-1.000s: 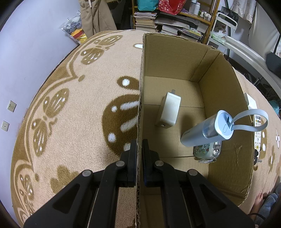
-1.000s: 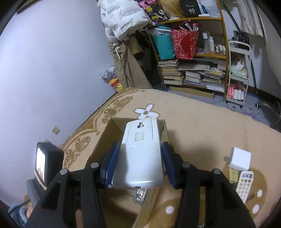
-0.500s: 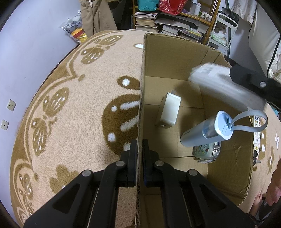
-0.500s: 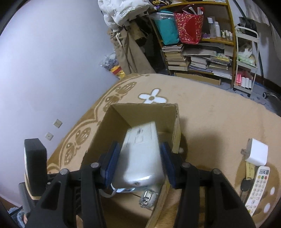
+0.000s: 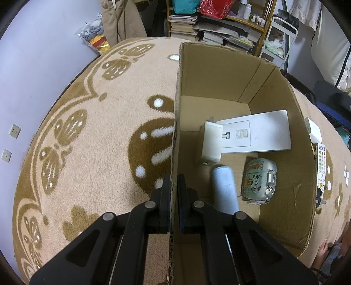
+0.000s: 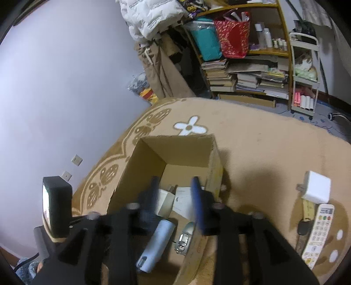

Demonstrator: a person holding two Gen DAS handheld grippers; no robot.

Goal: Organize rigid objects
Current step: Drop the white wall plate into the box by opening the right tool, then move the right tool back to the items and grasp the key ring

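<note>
right gripper (image 6: 175,202) was over the box (image 5: 283,87) with jaws opening and nothing between them; the flat white device (image 5: 258,133) lay released inside, propped on the charger (image 5: 210,142). left gripper (image 5: 174,193) was clamped on the box wall. best bet: lift straight out, then grab the remote (image 6: 318,232) or white adapter (image 6: 317,189) off the rug.

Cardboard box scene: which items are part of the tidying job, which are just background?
Job items:
- cardboard box, clamped at its wall by the left hand-held gripper
- in the box: flat white device, white adapter, blue bottle, cartoon case
- on the rug, not yet boxed: white charger, remote

Lying about:
- bookshelf
- red bag
- white jacket
</note>
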